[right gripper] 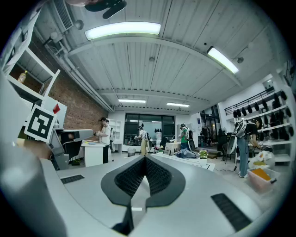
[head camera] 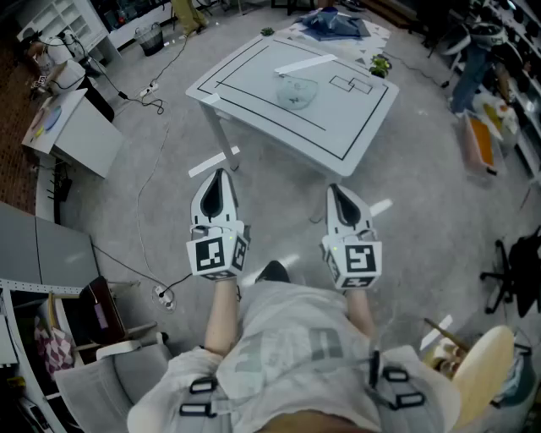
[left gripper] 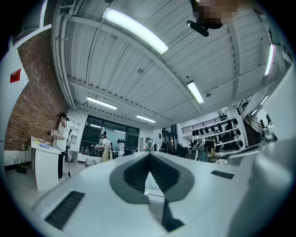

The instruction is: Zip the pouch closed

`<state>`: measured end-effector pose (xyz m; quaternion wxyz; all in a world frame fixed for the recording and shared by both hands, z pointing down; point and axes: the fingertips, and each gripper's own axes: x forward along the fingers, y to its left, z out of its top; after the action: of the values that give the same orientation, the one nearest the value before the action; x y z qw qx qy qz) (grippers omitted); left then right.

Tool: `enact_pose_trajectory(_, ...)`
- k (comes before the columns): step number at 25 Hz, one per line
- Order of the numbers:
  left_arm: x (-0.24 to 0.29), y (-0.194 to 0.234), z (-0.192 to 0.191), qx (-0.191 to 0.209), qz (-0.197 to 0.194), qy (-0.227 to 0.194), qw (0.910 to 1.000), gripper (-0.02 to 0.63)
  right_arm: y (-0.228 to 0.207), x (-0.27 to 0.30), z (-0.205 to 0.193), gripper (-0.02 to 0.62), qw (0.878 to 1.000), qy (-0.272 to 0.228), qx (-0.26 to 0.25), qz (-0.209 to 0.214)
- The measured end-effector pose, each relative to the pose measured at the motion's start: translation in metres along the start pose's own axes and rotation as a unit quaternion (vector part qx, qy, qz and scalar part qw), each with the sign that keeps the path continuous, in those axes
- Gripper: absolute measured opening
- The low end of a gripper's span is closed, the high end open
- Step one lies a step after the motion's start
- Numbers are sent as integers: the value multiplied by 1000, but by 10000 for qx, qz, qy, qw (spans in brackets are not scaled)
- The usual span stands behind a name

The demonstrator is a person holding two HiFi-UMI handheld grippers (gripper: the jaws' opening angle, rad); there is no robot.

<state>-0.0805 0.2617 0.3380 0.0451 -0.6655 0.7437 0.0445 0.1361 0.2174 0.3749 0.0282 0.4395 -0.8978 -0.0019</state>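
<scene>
A clear, see-through pouch (head camera: 297, 90) lies near the middle of a white table (head camera: 254, 63) marked with black lines, well ahead of me in the head view. My left gripper (head camera: 218, 175) and right gripper (head camera: 336, 190) hang side by side above the grey floor, short of the table's near edge. Both are shut with nothing between the jaws. In the left gripper view the left gripper (left gripper: 149, 155) points level across the room, tips touching. The right gripper (right gripper: 144, 159) looks the same in the right gripper view, with the table's top (right gripper: 185, 162) just beyond it. The pouch does not show in either gripper view.
A white strip (head camera: 303, 64) lies on the table behind the pouch, a small plant (head camera: 379, 64) at its right corner, blue cloth (head camera: 334, 24) at the far edge. White desk (head camera: 78, 127) at left, cables and a power strip (head camera: 162, 294) on the floor, chairs near me. People stand far off.
</scene>
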Motion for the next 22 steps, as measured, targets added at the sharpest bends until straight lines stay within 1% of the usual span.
enact_pose_trajectory(4, 1, -9, -1, 115, -51, 2, 9999, 6, -4, 0, -6, 6, 10000, 25, -65, 34)
enact_pose_trajectory(9, 1, -21, 4, 246, -141, 2, 9996, 6, -6, 1, -6, 6, 9999, -31, 119, 70)
enact_pose_trajectory(12, 4, -25, 3, 202, -219, 29, 9996, 6, -8, 2, -8, 6, 9996, -23, 271, 42)
enact_pose_trajectory(16, 2, -25, 1, 190, -238, 69, 9995, 6, -5, 2, -8, 6, 9982, -133, 583, 85)
enact_pose_trajectory(19, 1, -26, -1, 161, -205, 123, 9996, 6, -4, 2, -12, 8, 9986, -113, 516, 91)
enact_pose_trajectory(22, -1, -29, -1, 204, -209, 197, 9994, 6, -7, 2, -14, 8, 9982, -119, 578, 62)
